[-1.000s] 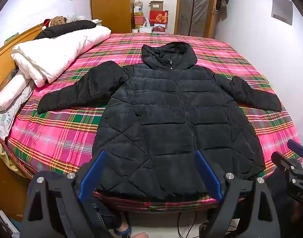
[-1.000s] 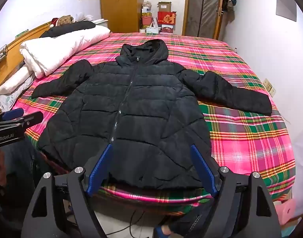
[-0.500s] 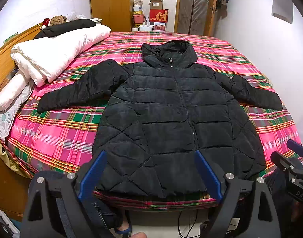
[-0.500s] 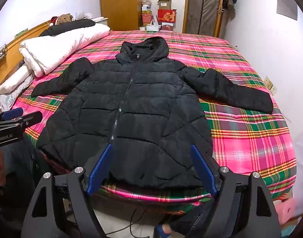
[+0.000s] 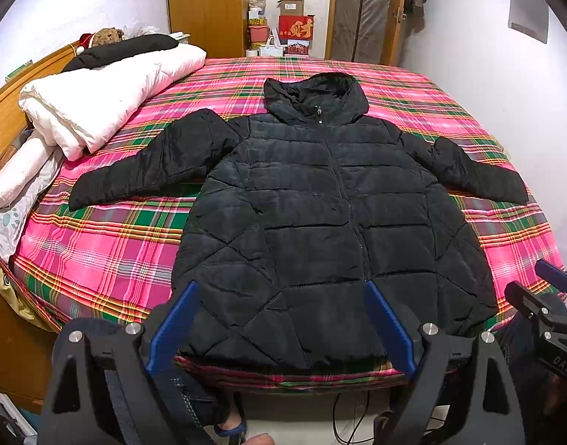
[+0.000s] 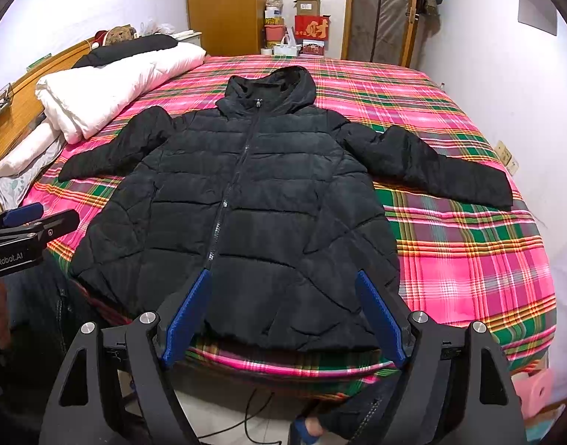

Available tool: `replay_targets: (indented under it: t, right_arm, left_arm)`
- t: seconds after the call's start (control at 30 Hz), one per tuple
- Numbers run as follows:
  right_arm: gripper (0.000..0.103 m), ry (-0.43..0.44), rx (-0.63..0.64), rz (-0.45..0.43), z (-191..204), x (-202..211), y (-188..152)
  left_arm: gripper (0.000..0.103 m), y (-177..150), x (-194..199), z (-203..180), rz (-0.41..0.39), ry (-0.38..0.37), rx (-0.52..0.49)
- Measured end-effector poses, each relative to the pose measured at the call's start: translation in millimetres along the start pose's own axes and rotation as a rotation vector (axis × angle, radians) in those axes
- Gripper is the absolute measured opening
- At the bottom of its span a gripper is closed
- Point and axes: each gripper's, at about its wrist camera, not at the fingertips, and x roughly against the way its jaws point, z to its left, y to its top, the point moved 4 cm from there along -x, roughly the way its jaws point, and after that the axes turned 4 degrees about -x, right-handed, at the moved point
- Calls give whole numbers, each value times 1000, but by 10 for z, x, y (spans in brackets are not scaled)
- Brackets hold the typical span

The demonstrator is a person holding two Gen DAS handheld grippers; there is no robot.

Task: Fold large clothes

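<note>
A black quilted hooded jacket (image 5: 320,215) (image 6: 246,204) lies flat, front up and zipped, on a pink plaid bedspread (image 5: 105,252) (image 6: 469,252). Both sleeves stretch out sideways and the hood points to the far wall. My left gripper (image 5: 281,319) hovers open near the hem at the bed's foot edge, blue pads wide apart, holding nothing. My right gripper (image 6: 283,311) is open too, above the hem, holding nothing. Each gripper shows at the edge of the other's view: the right gripper (image 5: 543,296) and the left gripper (image 6: 31,218).
A folded white duvet (image 5: 98,104) with a black garment (image 5: 124,50) on it lies along the left side by the wooden headboard (image 5: 9,111). Boxes (image 5: 294,26) and a wardrobe (image 5: 209,7) stand past the far end. A white wall (image 6: 506,74) runs close on the right.
Both grippers have lifted and tilted a little, so the jacket sits slightly lower and nearer in both views. The jacket itself has not moved.
</note>
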Motion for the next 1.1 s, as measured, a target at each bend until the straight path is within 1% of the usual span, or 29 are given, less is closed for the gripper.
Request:
replay_targets:
  t: [1.1]
  right_arm:
    - [80, 4, 0, 1, 10, -11, 14]
  left_arm:
    - [91, -31, 6, -23, 10, 1, -4]
